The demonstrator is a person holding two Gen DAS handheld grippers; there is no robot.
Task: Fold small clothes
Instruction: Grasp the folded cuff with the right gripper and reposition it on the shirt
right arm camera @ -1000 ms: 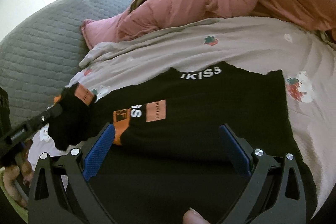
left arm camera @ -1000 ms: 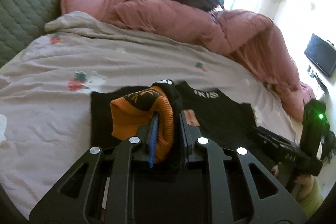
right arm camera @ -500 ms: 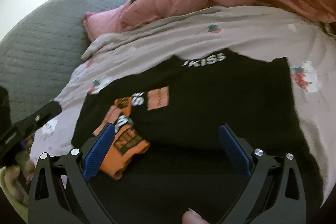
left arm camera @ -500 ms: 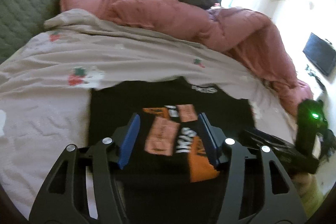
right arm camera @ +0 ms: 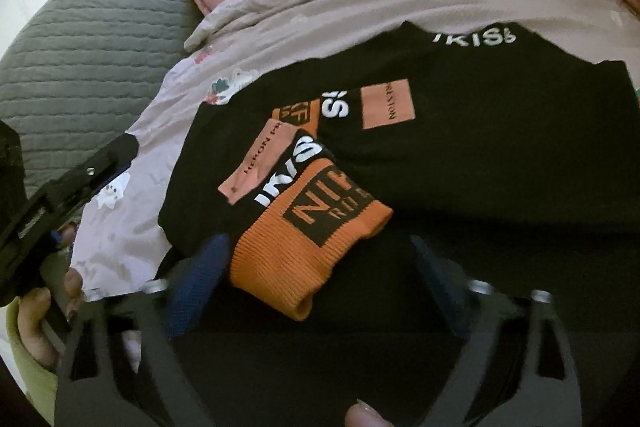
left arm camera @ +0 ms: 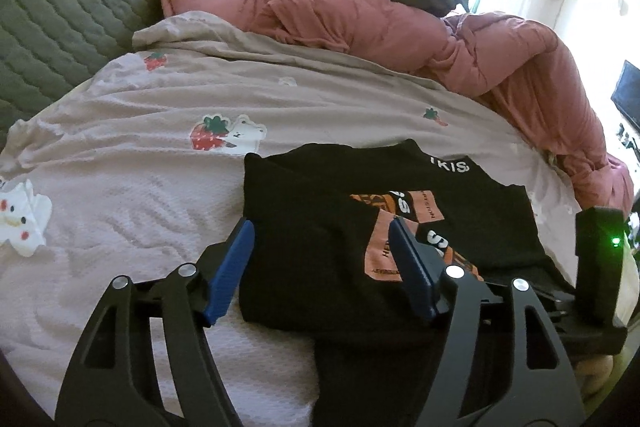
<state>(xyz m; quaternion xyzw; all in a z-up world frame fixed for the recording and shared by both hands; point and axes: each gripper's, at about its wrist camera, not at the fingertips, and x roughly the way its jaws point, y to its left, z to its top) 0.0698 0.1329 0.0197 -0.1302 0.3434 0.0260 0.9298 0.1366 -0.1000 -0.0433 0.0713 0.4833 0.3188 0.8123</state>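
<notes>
Jaws: left opening, right closing; one sweater [left arm camera: 320,267].

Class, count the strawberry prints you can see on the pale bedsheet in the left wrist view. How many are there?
3: a small red strawberry print near the grey headboard, a large one left of the black sweater, and a small one by the pink duvet. Others may be covered.

Pink quilt [left arm camera: 400,27] beyond strawberry-print sheet [left arm camera: 160,163]

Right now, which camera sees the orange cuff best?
The right wrist view: the orange cuff lies whole and close on the black top. In the left wrist view a gripper finger hides most of it; only a sliver shows.
</notes>
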